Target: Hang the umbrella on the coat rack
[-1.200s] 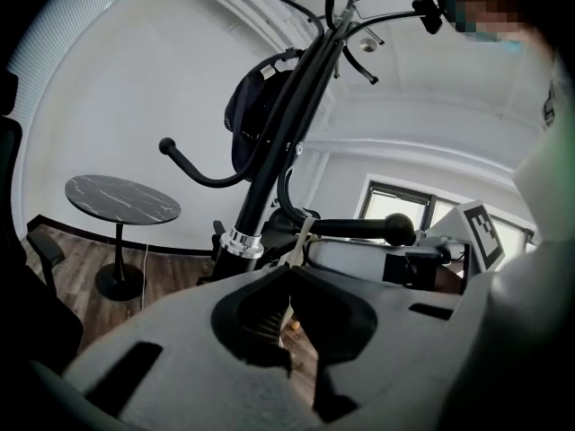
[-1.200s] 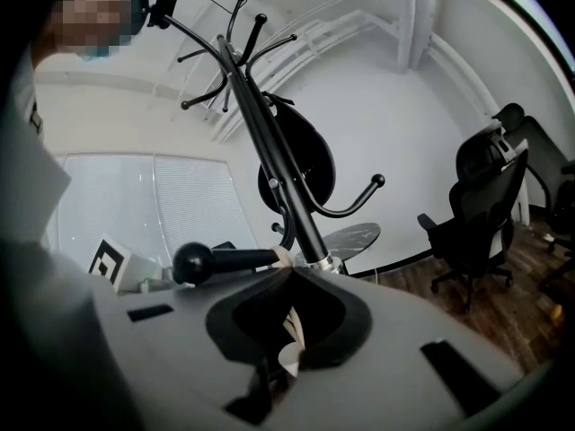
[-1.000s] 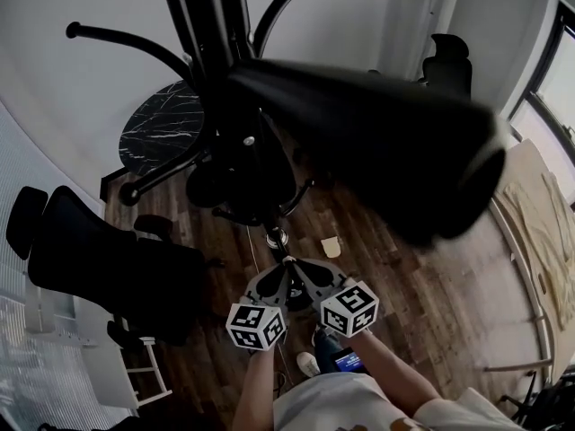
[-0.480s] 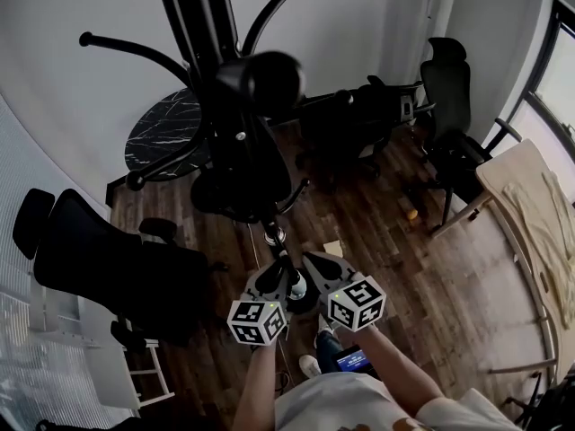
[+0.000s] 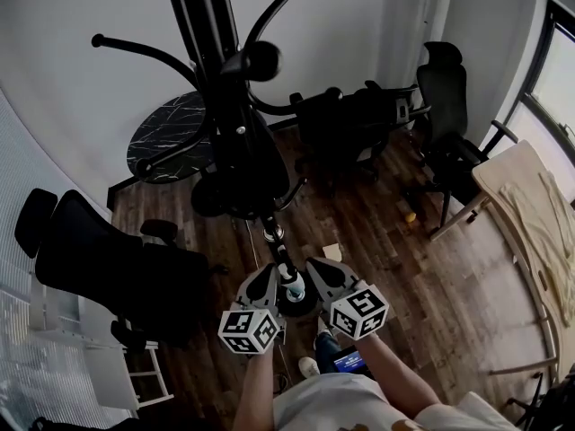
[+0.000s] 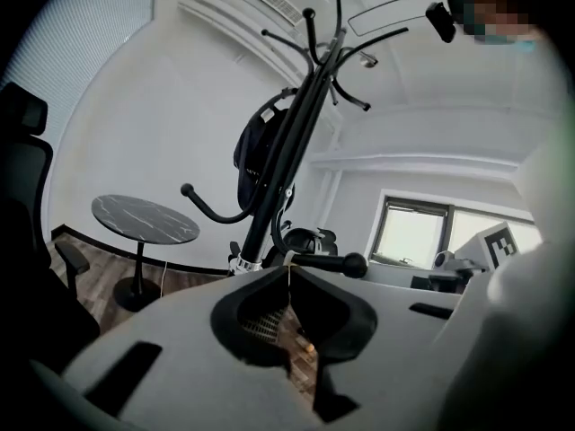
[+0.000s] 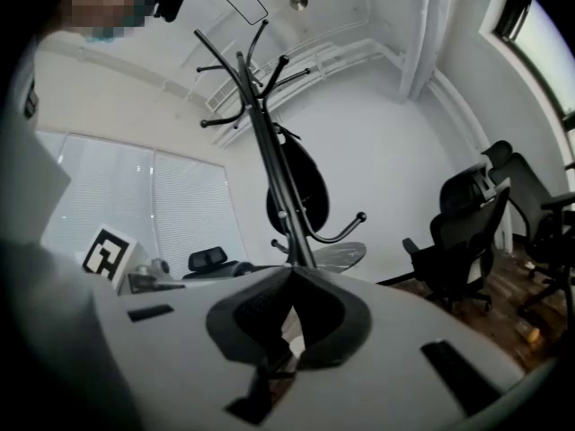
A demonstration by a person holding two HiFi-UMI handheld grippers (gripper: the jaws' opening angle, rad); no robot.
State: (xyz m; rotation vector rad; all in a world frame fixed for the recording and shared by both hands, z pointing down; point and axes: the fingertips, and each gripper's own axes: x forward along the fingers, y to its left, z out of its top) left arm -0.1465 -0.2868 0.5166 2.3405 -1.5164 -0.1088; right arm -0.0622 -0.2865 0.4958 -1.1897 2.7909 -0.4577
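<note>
The black coat rack (image 5: 208,52) rises from a round base (image 5: 296,302) between my two grippers. A bulky black thing (image 5: 247,164) hangs against its pole; it looks like the folded umbrella, but I cannot tell for sure. It also shows in the left gripper view as a dark bundle (image 6: 259,151) and in the right gripper view as a dark oval (image 7: 301,187). My left gripper (image 5: 267,273) and right gripper (image 5: 314,266) sit low on either side of the pole, both shut with nothing in them. The left gripper's tips (image 6: 289,269) lie just below a knobbed hook (image 6: 355,264).
A round marble side table (image 5: 166,133) stands behind the rack. A black office chair (image 5: 99,268) is at the left, and more office chairs (image 5: 359,124) line the back right. A light wooden table (image 5: 526,196) is at the right edge.
The big blurred black shape that covered the upper right has drawn back to a small hook knob, uncovering the chairs behind. Both grippers have sunk slightly and moved a little apart.
</note>
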